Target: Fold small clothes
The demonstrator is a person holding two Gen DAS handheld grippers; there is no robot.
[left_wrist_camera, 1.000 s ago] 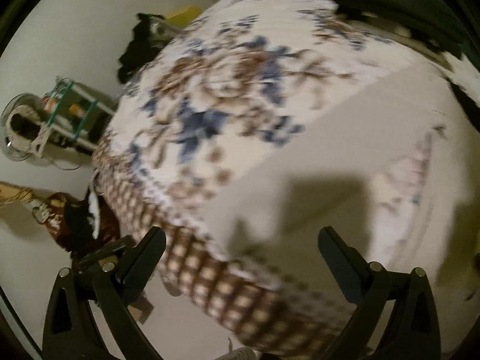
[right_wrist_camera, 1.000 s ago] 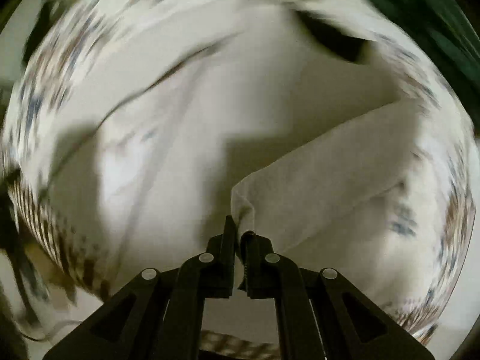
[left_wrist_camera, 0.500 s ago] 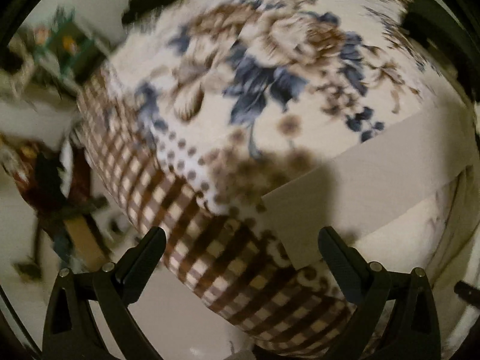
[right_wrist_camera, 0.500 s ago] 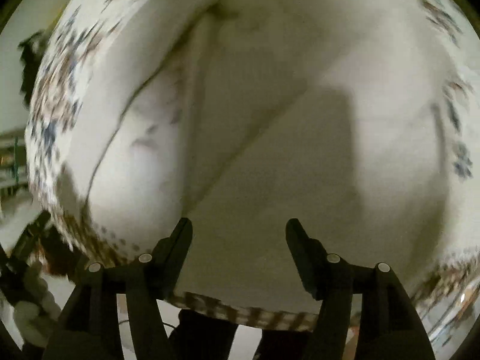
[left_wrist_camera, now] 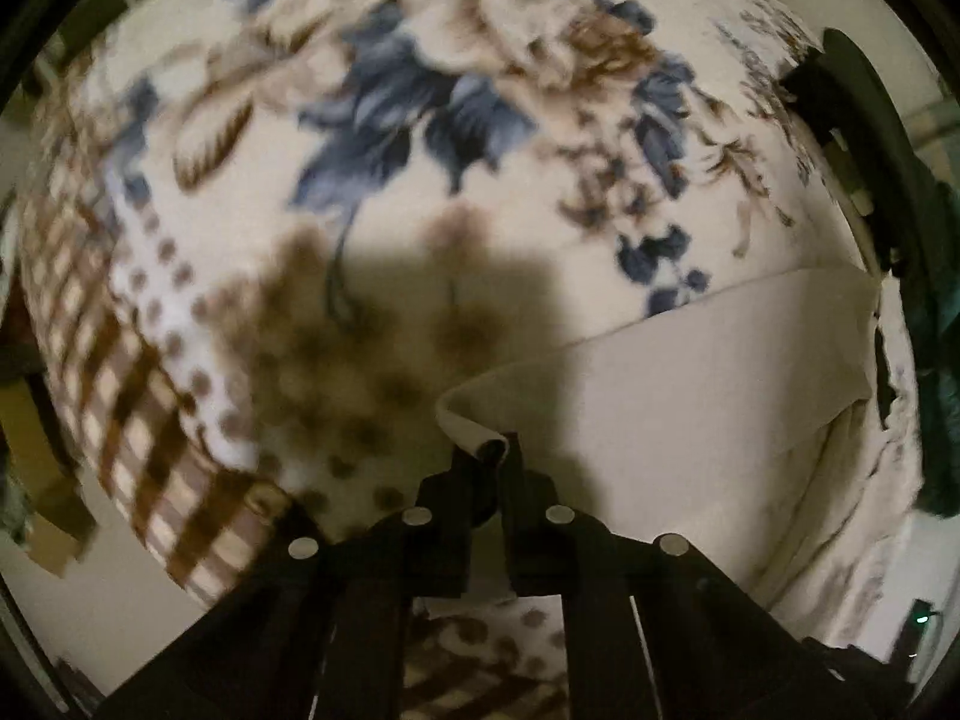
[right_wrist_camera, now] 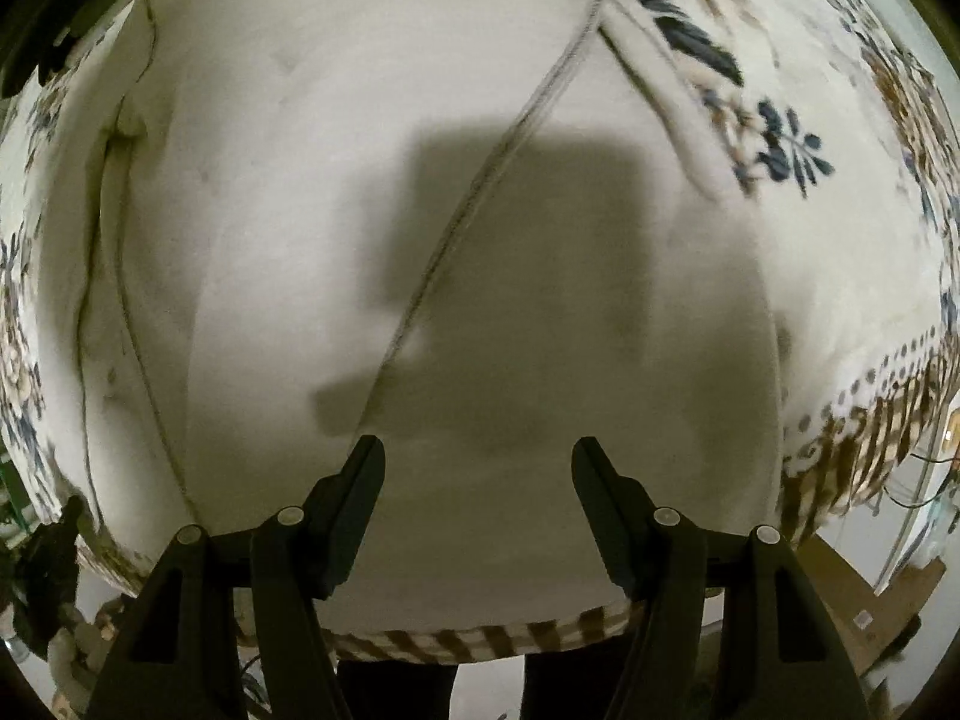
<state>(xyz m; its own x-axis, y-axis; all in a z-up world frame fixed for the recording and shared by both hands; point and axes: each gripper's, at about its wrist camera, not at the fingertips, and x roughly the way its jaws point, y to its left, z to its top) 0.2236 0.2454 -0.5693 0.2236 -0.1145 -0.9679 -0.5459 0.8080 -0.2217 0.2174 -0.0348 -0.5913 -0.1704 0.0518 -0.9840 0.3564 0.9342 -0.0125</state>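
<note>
A cream-white garment [left_wrist_camera: 690,384] lies spread on a floral blanket [left_wrist_camera: 420,120]. My left gripper [left_wrist_camera: 495,456] is shut on the garment's near-left corner, which curls up between the fingers. In the right wrist view the same garment [right_wrist_camera: 300,210] fills most of the frame, with a folded edge running diagonally across it. My right gripper [right_wrist_camera: 477,468] is open and empty, hovering just above the cloth near its front edge.
The blanket has a brown checked border [left_wrist_camera: 138,432] at its left and front edges and also shows in the right wrist view [right_wrist_camera: 780,90]. A dark object [left_wrist_camera: 864,138] sits at the far right. Clutter and cardboard [right_wrist_camera: 870,600] lie on the floor beyond the edge.
My right gripper let go of the garment and opened. My left gripper moved down to the garment's corner and shut on it.
</note>
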